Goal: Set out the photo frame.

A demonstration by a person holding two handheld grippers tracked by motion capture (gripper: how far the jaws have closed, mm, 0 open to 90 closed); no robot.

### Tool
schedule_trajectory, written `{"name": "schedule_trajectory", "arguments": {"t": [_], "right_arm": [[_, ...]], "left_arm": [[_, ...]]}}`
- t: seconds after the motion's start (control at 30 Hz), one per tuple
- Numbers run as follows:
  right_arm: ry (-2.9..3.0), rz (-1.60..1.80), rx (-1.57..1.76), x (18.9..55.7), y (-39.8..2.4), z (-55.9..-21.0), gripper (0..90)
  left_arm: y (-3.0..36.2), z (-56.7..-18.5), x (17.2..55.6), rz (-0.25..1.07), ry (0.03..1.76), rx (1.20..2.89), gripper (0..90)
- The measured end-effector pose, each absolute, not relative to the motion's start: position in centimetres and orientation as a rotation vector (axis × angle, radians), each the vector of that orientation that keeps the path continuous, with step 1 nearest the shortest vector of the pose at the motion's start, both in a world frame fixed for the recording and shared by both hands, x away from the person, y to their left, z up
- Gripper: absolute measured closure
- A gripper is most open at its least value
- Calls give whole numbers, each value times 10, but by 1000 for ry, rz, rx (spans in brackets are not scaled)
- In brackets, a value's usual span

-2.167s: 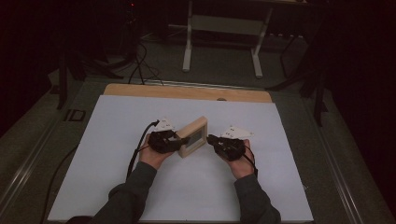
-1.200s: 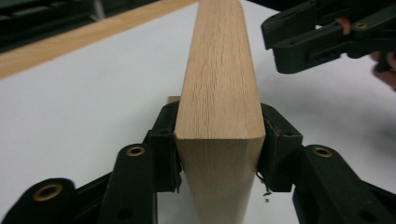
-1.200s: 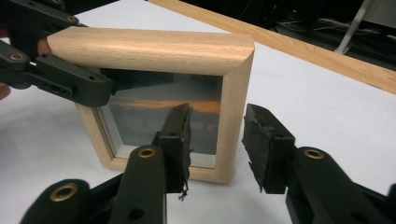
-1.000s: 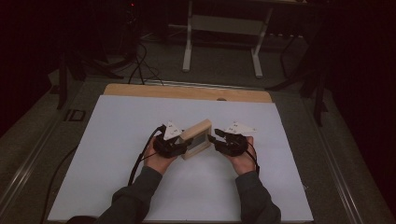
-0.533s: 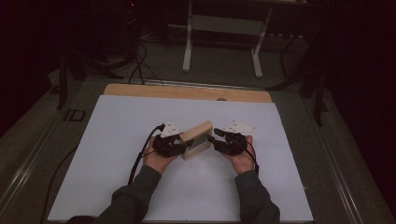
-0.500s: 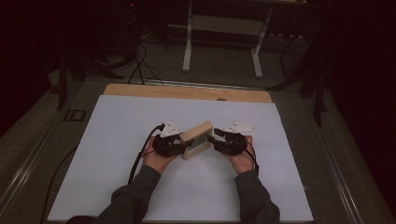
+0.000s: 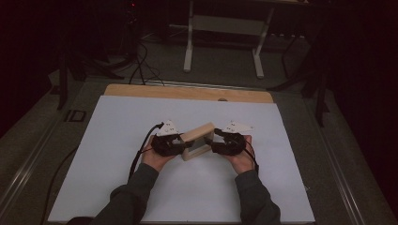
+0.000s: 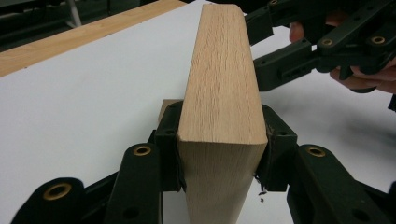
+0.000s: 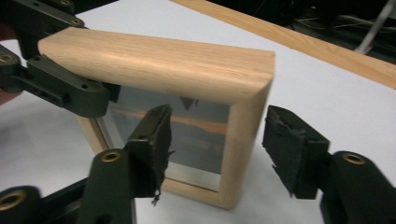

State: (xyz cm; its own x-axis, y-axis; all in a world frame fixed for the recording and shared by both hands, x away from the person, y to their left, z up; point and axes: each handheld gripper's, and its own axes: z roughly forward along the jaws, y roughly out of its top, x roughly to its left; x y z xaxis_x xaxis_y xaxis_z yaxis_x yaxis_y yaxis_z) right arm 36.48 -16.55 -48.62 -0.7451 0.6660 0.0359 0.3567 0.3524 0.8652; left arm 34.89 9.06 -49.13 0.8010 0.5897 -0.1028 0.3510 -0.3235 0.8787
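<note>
Left gripper (image 8: 219, 182): nearest in the left gripper view; its two pads are clamped on the side rail of the wooden picture frame (image 8: 219, 84) and carry it upright.
Right gripper (image 9: 215, 149): its jaws have just been opening; they stand apart on both sides of the frame's other rail, and no pad presses on the wood.
Picture frame: held between the two hands above the middle of the white table sheet (image 7: 117, 140); whether its lower edge touches the sheet cannot be told from the high view.
Step in hand: probably a handover, with the right gripper letting go and the left one keeping the frame.
Next move: the right hand should draw back straight, without knocking the rail; the left must keep its grip firm.
Far: the bare wooden table edge (image 7: 187, 92) behind the sheet.
</note>
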Motion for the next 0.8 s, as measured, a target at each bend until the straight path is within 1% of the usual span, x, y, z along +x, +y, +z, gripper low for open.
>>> {"name": "schedule_trajectory", "arguments": {"t": [0.2, 0.33, 0.6, 0.73, 0.8], "right_arm": [[2315, 1372, 902, 369, -160, -487, 322], [2326, 1395, 898, 370, -160, -489, 308], [2372, 1423, 855, 372, -159, -491, 204], [2376, 1424, 853, 373, -156, -492, 192], [2371, 1416, 855, 373, -156, -492, 203]], "left_arm": [[93, -492, 350, 271, 663, 1949, 603], [96, -493, 352, 244, 631, 1946, 603], [96, -494, 355, 217, 547, 1966, 602], [97, -494, 356, 213, 555, 1963, 600], [95, -493, 356, 241, 562, 1973, 592]]}}
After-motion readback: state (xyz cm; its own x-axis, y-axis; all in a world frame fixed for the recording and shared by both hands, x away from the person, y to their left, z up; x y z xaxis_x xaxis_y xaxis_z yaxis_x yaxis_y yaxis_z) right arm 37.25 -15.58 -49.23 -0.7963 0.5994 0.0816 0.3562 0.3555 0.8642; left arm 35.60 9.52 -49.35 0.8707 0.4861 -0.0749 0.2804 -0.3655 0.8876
